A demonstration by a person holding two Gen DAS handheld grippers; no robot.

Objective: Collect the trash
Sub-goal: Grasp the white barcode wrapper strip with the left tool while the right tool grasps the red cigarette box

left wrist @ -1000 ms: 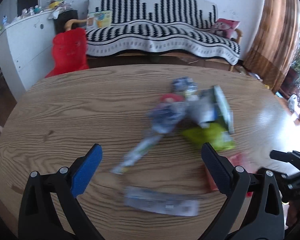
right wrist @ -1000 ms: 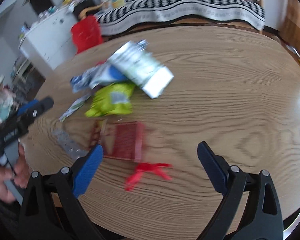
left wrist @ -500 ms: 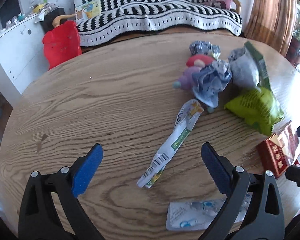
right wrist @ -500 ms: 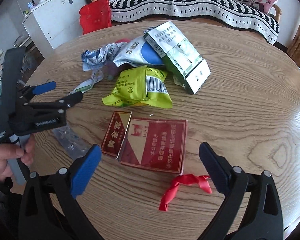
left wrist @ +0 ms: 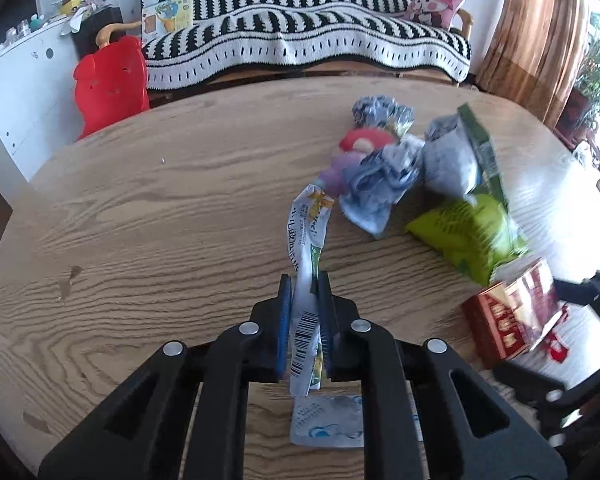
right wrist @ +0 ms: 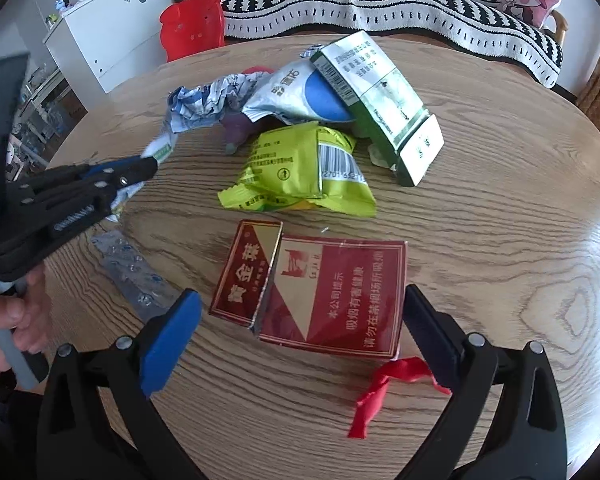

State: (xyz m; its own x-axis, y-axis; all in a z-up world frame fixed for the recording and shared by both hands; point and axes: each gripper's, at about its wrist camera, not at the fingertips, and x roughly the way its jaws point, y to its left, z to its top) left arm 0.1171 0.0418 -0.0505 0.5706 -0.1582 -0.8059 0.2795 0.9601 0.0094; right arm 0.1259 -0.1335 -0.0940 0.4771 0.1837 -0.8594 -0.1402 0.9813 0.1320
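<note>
On the round wooden table (right wrist: 500, 208) lies a heap of trash. My left gripper (left wrist: 305, 280) is closing its jaws, and its pads press on a long white wrapper (left wrist: 306, 224) with a barcode; in the right wrist view this gripper (right wrist: 150, 164) holds that wrapper (right wrist: 162, 148) near the crumpled paper (right wrist: 208, 100). My right gripper (right wrist: 300, 300) stands open, a finger on each side of the flattened red carton (right wrist: 332, 292). Beyond the carton are a green snack bag (right wrist: 300, 168), a silver and blue pouch (right wrist: 300, 96) and a green and white box (right wrist: 380, 96).
A red ribbon (right wrist: 384, 384) lies by my right finger, and a blister pack (right wrist: 132, 268) lies left of the carton. A hand (right wrist: 12, 320) grips the left tool. Past the table stand a red chair (left wrist: 108, 84), a white cabinet (left wrist: 16, 80) and a striped sofa (left wrist: 300, 40).
The left jaws went from wide open to shut on the white wrapper. Both grippers came lower and nearer the trash, the right one now over the red carton.
</note>
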